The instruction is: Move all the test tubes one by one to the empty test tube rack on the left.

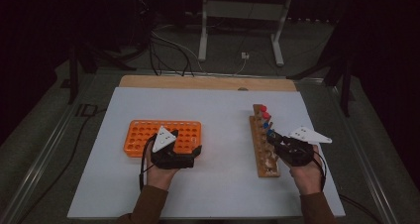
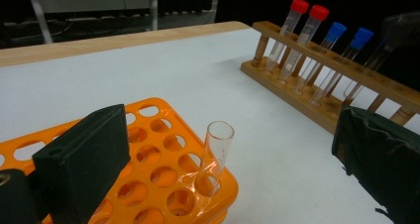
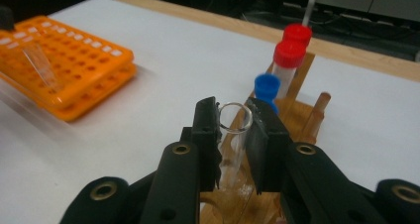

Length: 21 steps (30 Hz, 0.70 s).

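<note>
Room was dark, walls black, light fell mostly on bench (image 1: 218, 184). Bench top was white sheet over wooden board (image 1: 208, 82), wood edge showed along far side. Floor (image 1: 34, 130) grey, carpet-like. Black cables (image 1: 168, 53) ran loose across floor behind bench. White metal frame stand (image 1: 242, 21) stood farther back. Dark stand legs (image 1: 79, 65) at left and right.
</note>
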### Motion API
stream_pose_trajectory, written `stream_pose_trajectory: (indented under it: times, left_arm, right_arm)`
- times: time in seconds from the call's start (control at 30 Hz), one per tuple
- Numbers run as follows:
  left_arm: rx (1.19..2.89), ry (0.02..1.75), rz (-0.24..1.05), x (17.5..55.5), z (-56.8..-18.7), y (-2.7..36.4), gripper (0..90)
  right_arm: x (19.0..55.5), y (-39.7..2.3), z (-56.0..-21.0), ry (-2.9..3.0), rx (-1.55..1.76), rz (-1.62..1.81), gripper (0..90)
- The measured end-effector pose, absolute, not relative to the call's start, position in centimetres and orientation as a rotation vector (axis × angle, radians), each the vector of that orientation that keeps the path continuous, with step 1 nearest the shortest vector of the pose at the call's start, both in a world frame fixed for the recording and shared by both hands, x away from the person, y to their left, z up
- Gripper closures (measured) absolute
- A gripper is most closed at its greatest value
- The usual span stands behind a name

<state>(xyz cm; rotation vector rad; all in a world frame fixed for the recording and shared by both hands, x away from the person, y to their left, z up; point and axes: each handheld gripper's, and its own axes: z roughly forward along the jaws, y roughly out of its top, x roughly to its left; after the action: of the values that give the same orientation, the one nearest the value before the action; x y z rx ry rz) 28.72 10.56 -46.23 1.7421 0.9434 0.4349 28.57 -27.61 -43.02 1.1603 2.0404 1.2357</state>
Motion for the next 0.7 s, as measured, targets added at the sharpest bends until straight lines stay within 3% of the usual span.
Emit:
stream_pose_trajectory:
  times: [0.7]
  left_arm:
    - [1.796, 0.839, 0.456, 27.9, -45.5, 7.9, 4.3]
  right_arm:
    - [27.5, -27.1, -39.9, 1.973, 1.089, 1.332, 75.9]
